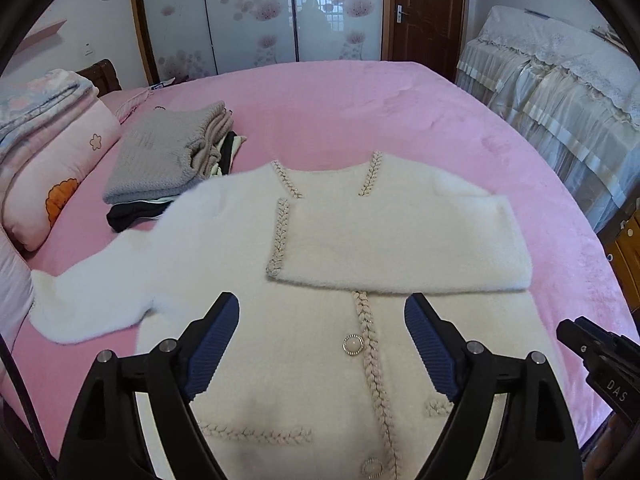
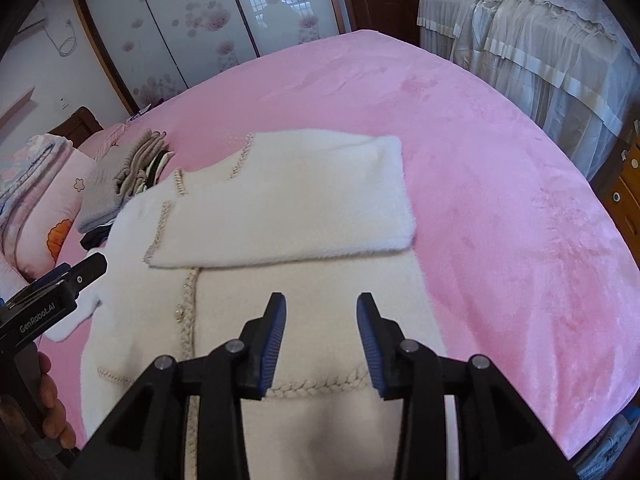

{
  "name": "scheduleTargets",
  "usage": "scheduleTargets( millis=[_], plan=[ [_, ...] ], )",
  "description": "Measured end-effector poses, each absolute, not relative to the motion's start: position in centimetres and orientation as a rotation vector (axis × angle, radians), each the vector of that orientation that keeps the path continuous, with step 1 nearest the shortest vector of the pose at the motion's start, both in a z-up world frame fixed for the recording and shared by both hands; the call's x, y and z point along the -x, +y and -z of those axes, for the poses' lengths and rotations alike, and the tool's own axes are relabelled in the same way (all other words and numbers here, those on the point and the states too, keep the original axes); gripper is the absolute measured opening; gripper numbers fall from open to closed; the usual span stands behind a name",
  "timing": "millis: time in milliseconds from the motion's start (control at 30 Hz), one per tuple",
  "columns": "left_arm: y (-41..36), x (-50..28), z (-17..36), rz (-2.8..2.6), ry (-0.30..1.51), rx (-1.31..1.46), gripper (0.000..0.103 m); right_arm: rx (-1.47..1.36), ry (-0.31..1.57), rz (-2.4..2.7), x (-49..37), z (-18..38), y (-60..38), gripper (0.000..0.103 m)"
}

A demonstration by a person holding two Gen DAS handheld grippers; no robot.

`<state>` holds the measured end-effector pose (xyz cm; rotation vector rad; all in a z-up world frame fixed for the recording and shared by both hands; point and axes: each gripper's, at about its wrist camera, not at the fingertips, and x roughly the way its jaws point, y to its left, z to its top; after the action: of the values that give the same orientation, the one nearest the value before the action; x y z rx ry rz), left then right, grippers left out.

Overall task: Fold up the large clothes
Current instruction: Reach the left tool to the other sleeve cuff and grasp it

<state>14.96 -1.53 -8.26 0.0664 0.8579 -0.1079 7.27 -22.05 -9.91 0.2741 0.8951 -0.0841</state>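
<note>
My own black fingers (image 1: 120, 408) covered the fluffy white braid-trimmed cardigan's (image 1: 320, 380) hem, and its body hid part of the folded grey knit stack (image 1: 160, 156).

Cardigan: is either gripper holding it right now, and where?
Neither. The left gripper and right gripper are open above the cardigan, gripping nothing.
</note>
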Motion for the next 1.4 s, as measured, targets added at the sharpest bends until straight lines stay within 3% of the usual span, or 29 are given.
scheduleTargets(
  millis=[133, 800, 1033, 1400],
  plan=[
    [0.5, -11.3, 5.5, 0.085, 0.804, -0.042, 0.094, -0.268, 0.878, 0.061, -5.2, 8.0, -19.8, 0.037],
    [15.4, -2.7, 2.6, -0.119, 0.754, 0.093, 0.095, -0.132, 0.839, -0.149, -2.7, 2.9, -6.8, 0.037],
    [21.4, -4.6, 5.6, -0.222, 0.773, 0.168, 0.095, -0.054, 0.863, -0.214, -4.1, 4.1, -1.6, 0.037],
    [33.6, -12.0, 14.9, -0.436, 0.893, 0.391, 0.095, 0.028, 0.876, -0.312, -11.0, 7.1, 7.3, 0.037]
  ],
)
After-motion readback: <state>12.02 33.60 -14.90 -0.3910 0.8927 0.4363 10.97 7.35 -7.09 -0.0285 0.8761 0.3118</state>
